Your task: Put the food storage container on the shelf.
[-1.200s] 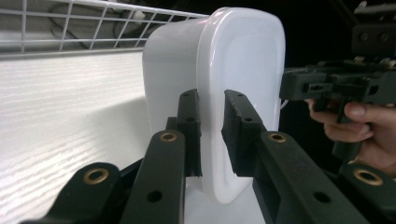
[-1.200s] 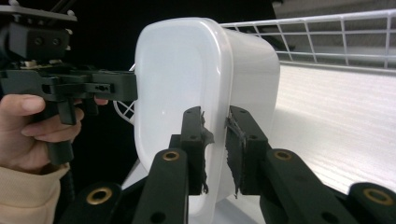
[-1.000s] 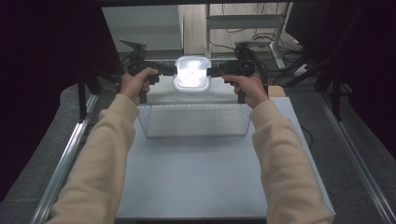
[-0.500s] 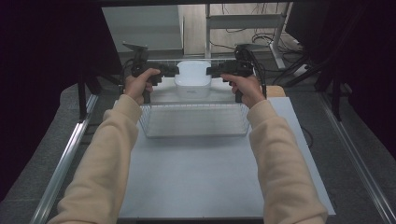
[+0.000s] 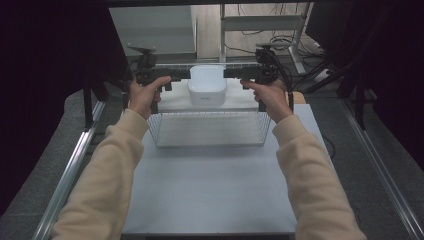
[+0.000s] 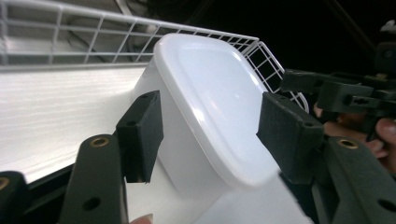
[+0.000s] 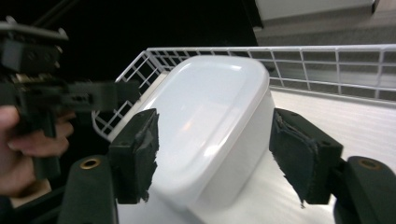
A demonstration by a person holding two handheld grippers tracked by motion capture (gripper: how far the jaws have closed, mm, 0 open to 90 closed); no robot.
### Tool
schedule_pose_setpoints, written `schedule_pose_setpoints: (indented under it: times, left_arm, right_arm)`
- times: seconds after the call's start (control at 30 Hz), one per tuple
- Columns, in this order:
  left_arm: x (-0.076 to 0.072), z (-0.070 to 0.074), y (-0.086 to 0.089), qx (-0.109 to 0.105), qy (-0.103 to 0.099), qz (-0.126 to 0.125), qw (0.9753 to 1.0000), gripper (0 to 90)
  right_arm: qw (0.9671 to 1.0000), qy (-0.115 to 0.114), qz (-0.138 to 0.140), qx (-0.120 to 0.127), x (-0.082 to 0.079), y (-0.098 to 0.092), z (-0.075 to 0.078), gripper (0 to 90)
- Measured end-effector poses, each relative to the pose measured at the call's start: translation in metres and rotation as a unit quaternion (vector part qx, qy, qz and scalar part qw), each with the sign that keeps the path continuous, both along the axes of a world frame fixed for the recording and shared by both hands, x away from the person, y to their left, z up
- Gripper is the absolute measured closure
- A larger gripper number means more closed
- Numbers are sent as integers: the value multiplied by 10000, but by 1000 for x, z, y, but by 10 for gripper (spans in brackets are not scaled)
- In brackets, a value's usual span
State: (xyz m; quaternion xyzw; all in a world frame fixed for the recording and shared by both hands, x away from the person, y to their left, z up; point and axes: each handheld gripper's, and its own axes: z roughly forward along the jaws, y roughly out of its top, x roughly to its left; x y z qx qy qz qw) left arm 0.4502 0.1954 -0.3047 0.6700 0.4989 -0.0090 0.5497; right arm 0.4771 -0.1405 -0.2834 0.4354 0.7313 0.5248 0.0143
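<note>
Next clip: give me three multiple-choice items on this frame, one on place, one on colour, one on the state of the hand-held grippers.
1. Where is the container?
A. in the wire basket
B. on the floor
C. on a shelf

2. What colour is the container?
A. red
B. white
C. blue

3. How are the jaws of the left hand-held gripper and right hand-held gripper?
A. both open
B. both shut
C. one shut

Key: 1 A, wire walls surround it; 2 B, plain white lid and body; 3 A, in each gripper view the pads stand apart on either side of the container.

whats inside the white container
Cannot tell: the white container has its lid on and opaque walls. It sits in the wire basket, both grippers open beside it.
</note>
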Motion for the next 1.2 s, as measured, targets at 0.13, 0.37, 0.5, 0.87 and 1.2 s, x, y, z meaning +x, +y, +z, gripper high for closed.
schedule_pose_setpoints:
  times: [0.13, 0.37, 0.5, 0.87, 1.2]
  left_arm:
    - [-31, -2, 5, 108, -242, -35, 9996, 351]
    - [-88, -21, 14, 454, -711, -156, 9963, 320]
    - [-120, -42, 12, 756, -903, -229, 9928, 312]
    - [-176, -125, 1, 1437, -662, -370, 9867, 286]
    - [-184, -153, 10, 1486, -350, -200, 9881, 259]
  right_arm:
    - [9986, -395, 164, -304, -27, -9, -3, 306]
    - [9936, -904, 418, -539, -78, -27, -25, 293]
    - [9899, -1126, 453, -727, -104, -37, -43, 293]
    - [9885, -1150, 362, -910, -160, -64, -117, 294]
    - [9890, -878, 326, -1145, -177, -79, -160, 281]
